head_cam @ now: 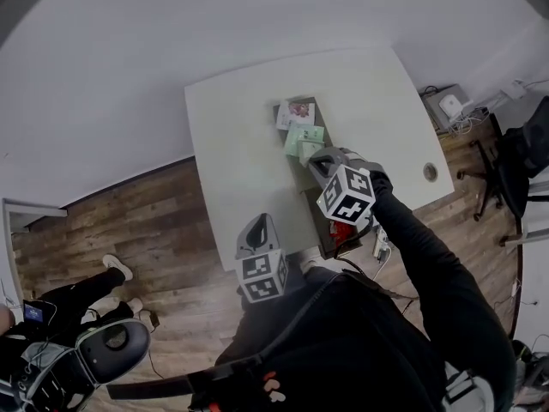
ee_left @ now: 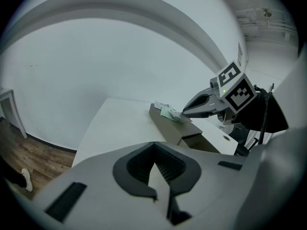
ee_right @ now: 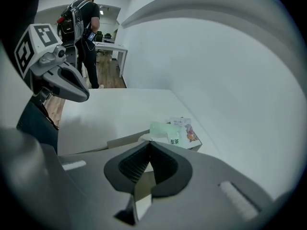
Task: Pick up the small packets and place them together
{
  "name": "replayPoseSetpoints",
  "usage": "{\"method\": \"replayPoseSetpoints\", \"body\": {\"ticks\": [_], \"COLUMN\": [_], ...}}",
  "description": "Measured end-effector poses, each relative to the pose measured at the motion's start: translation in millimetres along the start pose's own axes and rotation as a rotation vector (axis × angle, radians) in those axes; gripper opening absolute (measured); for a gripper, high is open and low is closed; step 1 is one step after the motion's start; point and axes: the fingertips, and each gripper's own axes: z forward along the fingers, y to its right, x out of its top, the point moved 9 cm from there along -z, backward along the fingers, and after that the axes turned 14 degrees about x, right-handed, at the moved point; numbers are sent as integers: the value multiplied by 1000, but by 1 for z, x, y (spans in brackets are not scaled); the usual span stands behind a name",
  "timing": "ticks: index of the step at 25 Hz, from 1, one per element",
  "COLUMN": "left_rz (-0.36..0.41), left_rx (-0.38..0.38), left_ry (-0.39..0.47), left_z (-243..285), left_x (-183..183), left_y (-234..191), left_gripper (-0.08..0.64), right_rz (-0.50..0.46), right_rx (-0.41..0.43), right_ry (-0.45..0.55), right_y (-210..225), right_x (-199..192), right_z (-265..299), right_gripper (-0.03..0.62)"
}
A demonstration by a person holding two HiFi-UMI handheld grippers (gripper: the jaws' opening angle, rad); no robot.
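**Both grippers pinched shut, packets sitting just off the right tips**

Starting on the left, the left gripper (head_cam: pixel 261 223) is hovering over the near edge of the white table (head_cam: pixel 232 144). Its jaws are pressing together with nothing between them, and it is pointing up the table, well short of the packets. Moving right, a green packet (head_cam: pixel 303 139) and a white printed packet (head_cam: pixel 296 112) are lying touching on the far end of a long brown box (ee_left: pixel 169 128). The white one is lying farther away. The right gripper (head_cam: pixel 321 160) is reaching in over that box with its jaws closed tight and holding nothing. The green packet is lying just ahead of its tips and slightly to the left, not between the pads.

Around the action, a person's legs and shoes (head_cam: pixel 116 268) are showing at the lower left on the wood floor. A round hole (head_cam: pixel 430 172) is sitting in the table near its right edge, and an office chair (head_cam: pixel 502 174) is standing off to the right. Nothing is lying between the right tips and the packets.

The left gripper view is catching the right gripper from the side, its tips seeming to meet the packet edge on top of the box. The right gripper view is showing green characters on the green packet and a colourful picture on the white one. It is also showing a person with a backpack (ee_right: pixel 81 28) standing by another white table (ee_right: pixel 112 46) in the background. Only the head view is showing something red (head_cam: pixel 343 233) in the open near end of the box.
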Motion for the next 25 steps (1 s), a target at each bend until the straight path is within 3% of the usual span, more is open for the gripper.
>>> {"method": "replayPoseSetpoints", "body": {"ticks": [6, 11, 22, 25], "left_rz": [6, 14, 21, 25], "left_rx": [-16, -31, -55, -64], "left_ry": [-10, -16, -1, 4], "left_z": [8, 10, 10, 10], "left_x": [4, 5, 8, 9], "left_y": [4, 8, 16, 21], "left_gripper": [-2, -2, -2, -2], "right_rz": [49, 66, 55, 27], "right_rx": [56, 123, 114, 171], "right_ry": [8, 4, 69, 83], "right_y": [-2, -4, -9, -19], "right_x": [-6, -9, -12, -19], "right_z": [9, 13, -17, -37], "right_gripper": [6, 120, 141, 141]}}
